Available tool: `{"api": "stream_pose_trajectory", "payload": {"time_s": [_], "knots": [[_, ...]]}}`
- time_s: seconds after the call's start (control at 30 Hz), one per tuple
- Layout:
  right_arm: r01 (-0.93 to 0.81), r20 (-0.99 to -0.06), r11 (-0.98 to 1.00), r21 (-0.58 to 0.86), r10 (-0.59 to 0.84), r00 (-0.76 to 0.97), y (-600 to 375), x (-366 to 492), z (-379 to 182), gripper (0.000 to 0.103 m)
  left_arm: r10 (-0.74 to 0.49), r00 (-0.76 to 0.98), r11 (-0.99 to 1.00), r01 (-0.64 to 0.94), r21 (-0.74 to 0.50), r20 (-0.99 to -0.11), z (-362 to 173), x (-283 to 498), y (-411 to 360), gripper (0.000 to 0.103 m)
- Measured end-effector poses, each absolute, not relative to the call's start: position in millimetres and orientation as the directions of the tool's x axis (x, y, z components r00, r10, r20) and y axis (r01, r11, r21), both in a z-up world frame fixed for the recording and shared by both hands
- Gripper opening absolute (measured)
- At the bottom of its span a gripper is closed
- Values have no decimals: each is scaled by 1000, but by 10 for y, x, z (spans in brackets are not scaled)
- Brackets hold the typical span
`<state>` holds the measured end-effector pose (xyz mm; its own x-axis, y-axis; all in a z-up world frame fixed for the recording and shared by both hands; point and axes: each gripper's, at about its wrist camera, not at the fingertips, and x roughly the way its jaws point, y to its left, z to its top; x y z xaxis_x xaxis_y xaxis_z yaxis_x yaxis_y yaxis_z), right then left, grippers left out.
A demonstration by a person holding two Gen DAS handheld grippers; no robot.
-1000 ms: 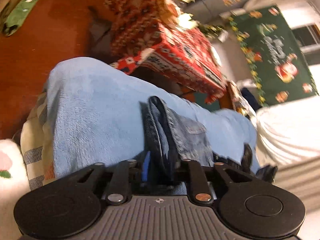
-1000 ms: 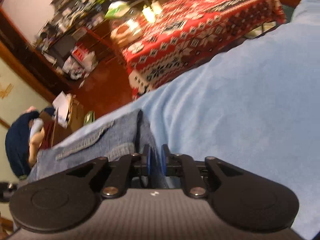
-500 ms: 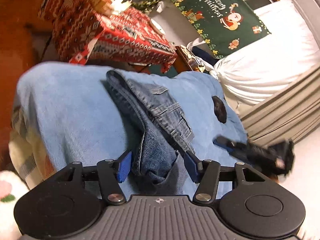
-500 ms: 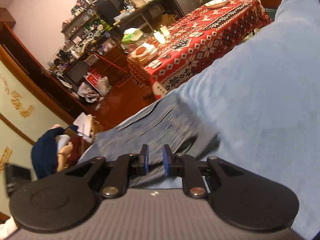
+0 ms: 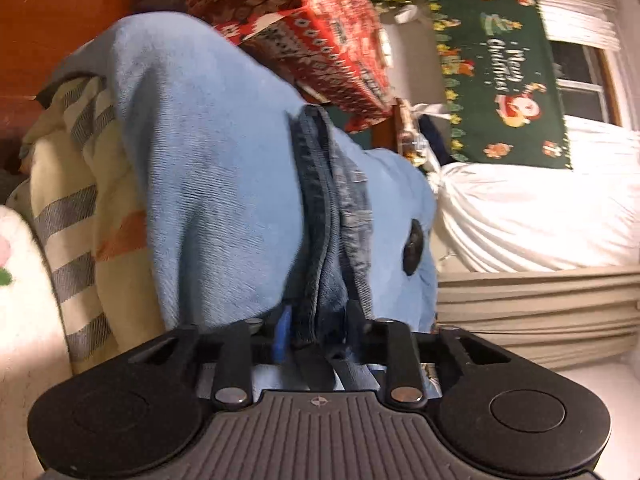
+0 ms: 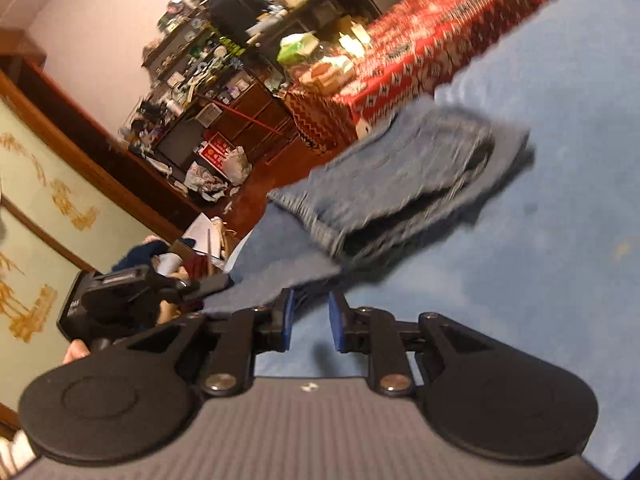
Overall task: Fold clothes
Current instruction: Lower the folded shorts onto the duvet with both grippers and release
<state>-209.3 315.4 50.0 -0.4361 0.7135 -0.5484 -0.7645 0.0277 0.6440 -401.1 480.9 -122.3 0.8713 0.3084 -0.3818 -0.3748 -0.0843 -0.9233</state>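
Observation:
A pair of blue jeans point(image 5: 328, 208) lies folded on a light blue blanket point(image 5: 208, 160). In the left wrist view my left gripper point(image 5: 316, 328) is shut on the near folded edge of the jeans. In the right wrist view the jeans point(image 6: 404, 184) lie as a blurred folded bundle ahead of my right gripper point(image 6: 310, 324), which is open with a small gap and holds nothing, just above the blanket point(image 6: 540, 240). The left gripper point(image 6: 120, 292) shows at the left of that view.
A table with a red patterned cloth point(image 5: 332, 32) stands beyond the blanket. A small dark object point(image 5: 412, 246) lies on the blanket beside the jeans. White bedding point(image 5: 540, 208), a green Christmas banner point(image 5: 500, 76) and cluttered shelves point(image 6: 224, 60) surround the spot.
My left gripper, open around the jeans half a second ago, has shut on their folded edge. My right gripper has let go, opened a little and drawn back from the jeans.

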Motion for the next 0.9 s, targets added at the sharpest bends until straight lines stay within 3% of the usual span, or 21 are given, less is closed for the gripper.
{"api": "stream_pose_trajectory", "payload": {"time_s": [0.07,0.17,0.23,0.27,0.3,0.37,0.63,0.9], "knots": [[-759,-521,26,650,742,-421,3187,-2186,508,23,318,867,-35,-392,-919,-382,-1140,-3965,4756,59],[-772,-488,13,635,782,-388,3219,-2335,571,23,327,853,13,-434,-901,-406,-1079,-3884,4697,59],[-792,-481,12,610,801,-358,3242,-2444,623,23,325,844,3,-452,-892,-427,-1127,-3842,4689,52],[-801,-484,12,598,803,-349,3268,-2500,622,23,324,839,-2,-461,-887,-437,-1152,-3821,4686,34],[-811,-493,14,584,800,-341,3304,-2566,606,23,323,834,-7,-470,-883,-447,-1176,-3800,4682,23],[-825,-514,16,565,789,-337,3318,-2684,562,22,328,819,-26,-490,-871,-471,-1179,-3798,4659,17],[-902,-561,11,432,786,-259,3165,-2997,529,22,290,790,39,-574,-818,-541,-1000,-3998,4506,13],[-937,-545,111,331,833,-94,3244,-2893,804,22,435,748,383,-657,-649,-501,-193,-3608,4659,10]]}}
